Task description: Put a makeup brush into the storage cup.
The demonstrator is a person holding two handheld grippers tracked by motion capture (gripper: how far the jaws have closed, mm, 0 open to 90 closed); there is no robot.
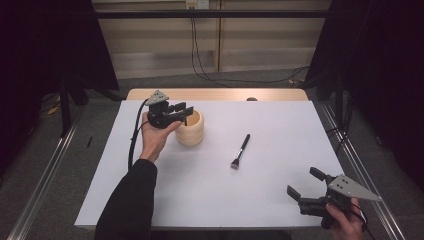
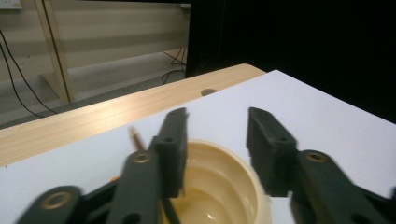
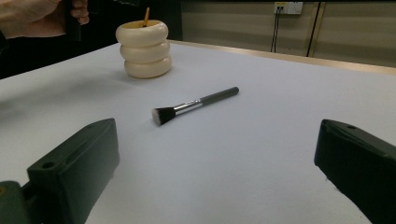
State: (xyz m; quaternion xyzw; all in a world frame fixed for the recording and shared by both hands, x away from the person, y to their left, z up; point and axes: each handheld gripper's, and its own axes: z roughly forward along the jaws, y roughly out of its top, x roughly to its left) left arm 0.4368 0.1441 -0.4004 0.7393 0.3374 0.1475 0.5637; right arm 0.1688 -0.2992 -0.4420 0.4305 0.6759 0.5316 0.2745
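A cream ribbed cup (image 1: 192, 132) stands at the table's far left. My left gripper (image 1: 182, 111) hovers just above its rim, open, with nothing between the jaws. In the left gripper view, the left gripper (image 2: 217, 135) looks down into the cup (image 2: 224, 186), and a thin wooden stick (image 2: 135, 139) pokes up at the cup's edge, outside the jaws. A makeup brush (image 1: 240, 151) with a dark handle lies flat mid-table. My right gripper (image 1: 303, 182) rests near the front right corner, wide open and empty. In the right gripper view, the right gripper (image 3: 215, 154) faces the brush (image 3: 194, 105) and the cup (image 3: 144, 49).
A white sheet (image 1: 280, 130) covers the table, with a bare wooden strip (image 1: 215, 94) along the far edge. Black cables (image 1: 200, 60) trail on the floor beyond. Metal rails (image 1: 360, 165) run beside the table on both sides.
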